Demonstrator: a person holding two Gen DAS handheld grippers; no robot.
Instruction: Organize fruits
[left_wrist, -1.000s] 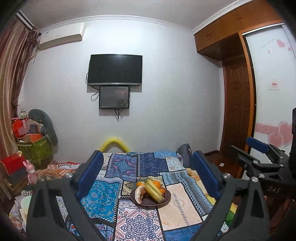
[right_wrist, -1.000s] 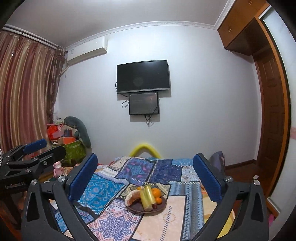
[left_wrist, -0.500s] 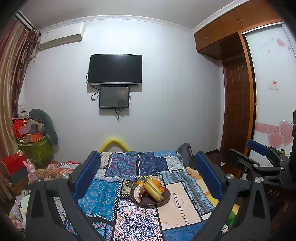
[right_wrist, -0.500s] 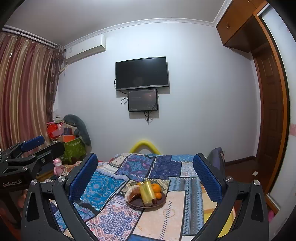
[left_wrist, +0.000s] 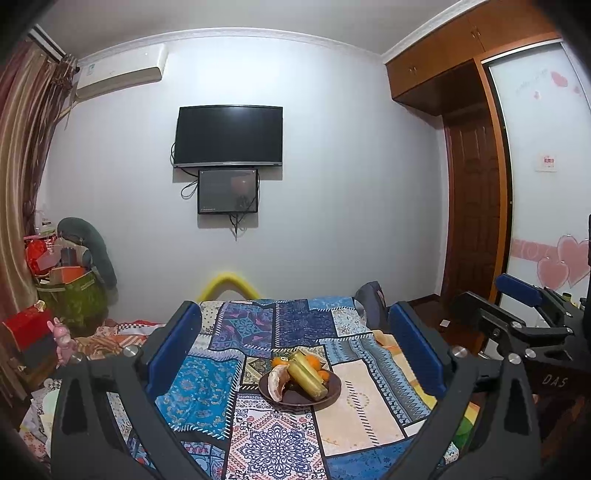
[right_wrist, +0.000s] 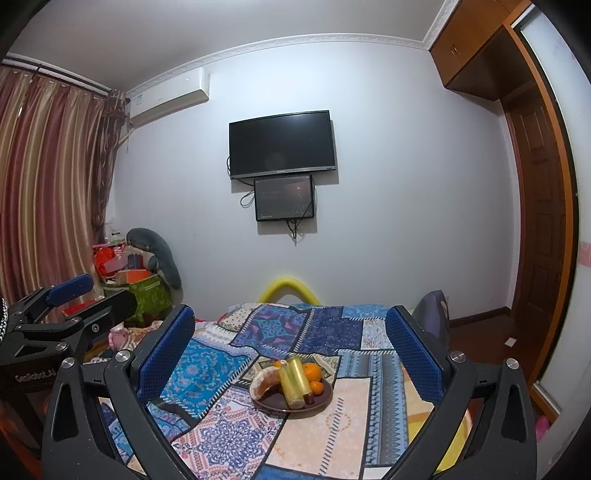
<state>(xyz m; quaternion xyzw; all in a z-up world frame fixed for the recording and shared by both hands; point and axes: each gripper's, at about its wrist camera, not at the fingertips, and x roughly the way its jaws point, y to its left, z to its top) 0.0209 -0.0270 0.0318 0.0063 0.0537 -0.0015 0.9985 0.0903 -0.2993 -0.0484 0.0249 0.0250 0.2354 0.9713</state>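
A dark round plate (left_wrist: 330, 394) (right_wrist: 319, 403) sits on a table under a patchwork cloth (left_wrist: 354, 417) (right_wrist: 221, 439). On the plate lie yellow-green sugarcane sticks (left_wrist: 307, 376) (right_wrist: 294, 380), oranges (left_wrist: 314, 362) (right_wrist: 311, 371) and a peeled pale fruit piece (left_wrist: 277, 383) (right_wrist: 266, 379). My left gripper (left_wrist: 295, 347) is open and empty, held back from the plate. My right gripper (right_wrist: 291, 349) is open and empty, also back from the plate. Each gripper shows at the side of the other's view.
A TV (left_wrist: 229, 136) and a small screen (left_wrist: 228, 191) hang on the far wall. Boxes and bags (left_wrist: 62, 280) pile at the left by the curtains (right_wrist: 48, 184). A wooden door (left_wrist: 474, 210) and wardrobe stand at the right. A yellow arch (left_wrist: 229, 284) rises behind the table.
Both grippers have tilted slightly, so the plate sits a little lower and nearer in both views. The fruit has not moved and both grippers stay open.
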